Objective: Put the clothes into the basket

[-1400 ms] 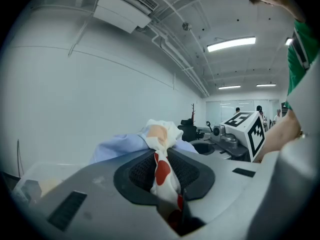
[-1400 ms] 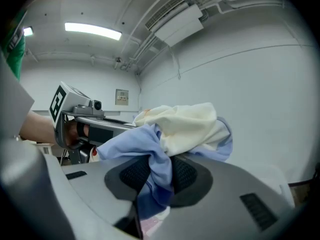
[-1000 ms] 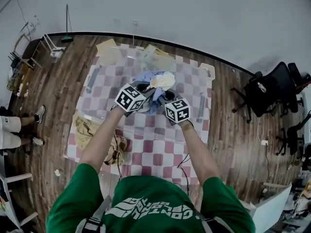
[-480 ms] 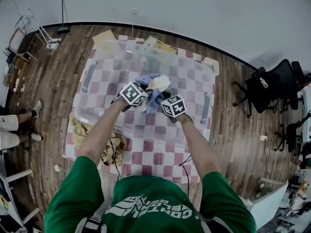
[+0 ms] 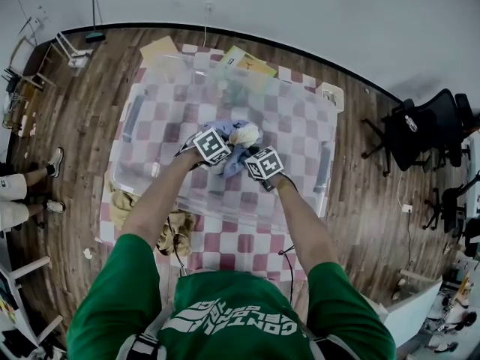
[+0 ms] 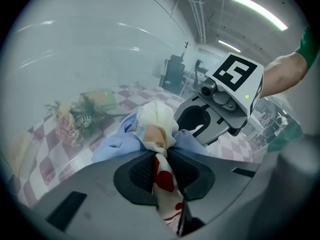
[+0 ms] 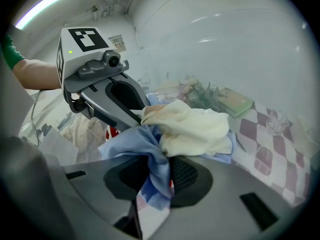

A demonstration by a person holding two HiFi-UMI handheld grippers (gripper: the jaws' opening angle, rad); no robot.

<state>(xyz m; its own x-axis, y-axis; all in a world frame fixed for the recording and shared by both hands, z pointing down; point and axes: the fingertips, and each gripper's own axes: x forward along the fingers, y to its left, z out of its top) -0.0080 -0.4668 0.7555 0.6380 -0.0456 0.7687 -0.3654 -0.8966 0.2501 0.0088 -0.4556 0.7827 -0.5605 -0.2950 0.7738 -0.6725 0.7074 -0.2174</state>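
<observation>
While I hold one bundle between both tools, the step in hand is, by my judgement, setting the clothes [image 5: 236, 136] down in the basket [image 5: 133, 118].

Left tool [image 6: 159, 159]: jaws pinched on a white cloth with red spots [image 6: 165, 181], with cream and blue fabric bunched just ahead.

Right tool [image 7: 161, 171]: jaws pinched on a blue fold [image 7: 150, 156], with a cream garment [image 7: 195, 126] piled just beyond.

The tools face each other, close together, with the bundle between their tips.

Basket: a clear bin whose hazy walls rise around and ahead of both tools, so the bundle hangs within its outline. Whether it touches the bottom I cannot tell.

Next move, as I judge it: bring the bundle to rest, spread both jaws, and draw back without dragging fabric out. A fold caught on a pad is the risk.

Surface: a counter [image 5: 247, 250] under a red-and-white check cloth, carrying the basket. Tan clothes [image 5: 124, 199] hang at its edge, well off to the left tool's side and behind it.

Room: wood floor [image 5: 82, 126], pale wall [image 5: 300, 13] beyond the basket, black chairs [image 5: 416, 130] well out past the right tool.
</observation>
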